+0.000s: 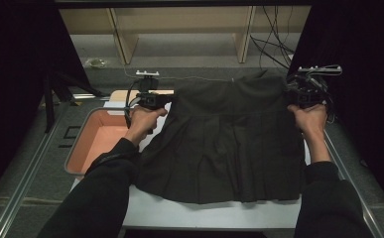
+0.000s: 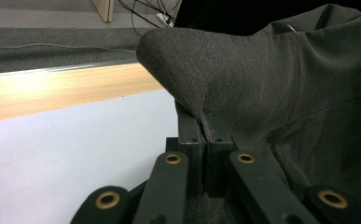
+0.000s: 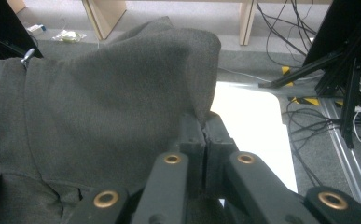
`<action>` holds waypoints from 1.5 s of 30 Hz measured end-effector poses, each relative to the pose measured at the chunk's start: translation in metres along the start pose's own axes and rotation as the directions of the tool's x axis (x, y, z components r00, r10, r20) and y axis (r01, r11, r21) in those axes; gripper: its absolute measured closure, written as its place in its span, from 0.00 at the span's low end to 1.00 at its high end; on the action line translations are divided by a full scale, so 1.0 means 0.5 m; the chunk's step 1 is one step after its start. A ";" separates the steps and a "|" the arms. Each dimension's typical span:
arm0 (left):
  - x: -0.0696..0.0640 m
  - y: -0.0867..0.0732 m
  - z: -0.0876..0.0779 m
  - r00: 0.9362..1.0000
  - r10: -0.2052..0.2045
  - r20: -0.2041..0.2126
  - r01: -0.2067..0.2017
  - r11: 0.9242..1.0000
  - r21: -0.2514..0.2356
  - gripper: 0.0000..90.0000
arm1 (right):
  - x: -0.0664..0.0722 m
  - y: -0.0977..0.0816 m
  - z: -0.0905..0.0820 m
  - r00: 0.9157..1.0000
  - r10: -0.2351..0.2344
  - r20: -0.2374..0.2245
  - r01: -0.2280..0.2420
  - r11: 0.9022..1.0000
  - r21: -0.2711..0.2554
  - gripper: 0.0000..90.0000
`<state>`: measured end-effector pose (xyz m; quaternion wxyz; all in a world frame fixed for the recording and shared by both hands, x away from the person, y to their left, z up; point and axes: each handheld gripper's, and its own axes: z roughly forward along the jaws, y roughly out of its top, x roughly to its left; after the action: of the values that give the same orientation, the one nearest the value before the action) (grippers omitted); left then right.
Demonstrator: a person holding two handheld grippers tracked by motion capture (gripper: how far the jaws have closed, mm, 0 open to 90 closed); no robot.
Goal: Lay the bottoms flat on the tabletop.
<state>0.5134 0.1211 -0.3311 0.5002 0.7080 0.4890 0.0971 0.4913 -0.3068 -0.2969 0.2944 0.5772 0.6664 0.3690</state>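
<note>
A dark grey pleated skirt (image 1: 229, 139) lies spread on the white table top (image 1: 209, 213), waistband at the far side, hem toward the person. My left gripper (image 1: 165, 102) is shut on the waistband's left corner; in the left gripper view its black jaws (image 2: 201, 122) pinch a fold of the skirt fabric (image 2: 271, 79). My right gripper (image 1: 292, 95) is shut on the waistband's right corner, and in the right gripper view its jaws (image 3: 204, 125) clamp the skirt cloth (image 3: 103, 93). Both corners are lifted a little off the table.
An orange-lined tray (image 1: 100, 136) sits left of the skirt. A wooden strip (image 2: 61, 86) runs along the table's far edge. Wooden shelf legs (image 1: 122, 39) and cables (image 1: 274, 44) stand beyond. Metal rails (image 1: 353, 168) border the table. Black frame struts (image 3: 341, 60) stand at the right.
</note>
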 end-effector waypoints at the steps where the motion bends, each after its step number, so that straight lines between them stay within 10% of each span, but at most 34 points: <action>1: 0.000 0.000 0.002 1.000 0.001 0.001 -0.001 1.000 0.003 0.97 | -0.001 -0.001 0.002 1.000 -0.001 -0.001 0.001 1.000 0.003 0.98; 8: 0.001 -0.021 0.007 1.000 -0.014 -0.013 0.015 0.999 0.047 0.71 | -0.008 -0.015 0.008 0.999 -0.008 0.031 0.006 0.998 0.058 0.70; 16: -0.017 -0.107 0.017 1.000 0.000 0.031 -0.006 0.981 0.194 0.55 | -0.029 -0.118 0.009 0.999 0.000 -0.037 0.007 0.985 0.173 0.48; 30: -0.049 -0.268 0.043 0.998 0.017 0.062 -0.041 0.913 0.406 0.38 | -0.055 -0.265 0.008 0.996 0.045 -0.071 -0.025 0.963 0.270 0.39; 38: -0.082 -0.319 0.068 0.997 0.027 0.075 -0.059 0.877 0.478 0.33 | -0.048 -0.287 -0.007 0.996 0.046 -0.081 -0.021 0.960 0.279 0.37; 45: -0.091 -0.346 0.091 0.996 0.058 0.073 -0.088 0.850 0.520 0.37 | -0.052 -0.323 0.008 0.998 0.036 -0.060 -0.013 0.938 0.347 0.34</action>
<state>0.4163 0.0609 -0.4758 0.2985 0.8375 0.4559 -0.0399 0.4098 -0.3416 -0.4342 0.1615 0.6160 0.7228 0.2683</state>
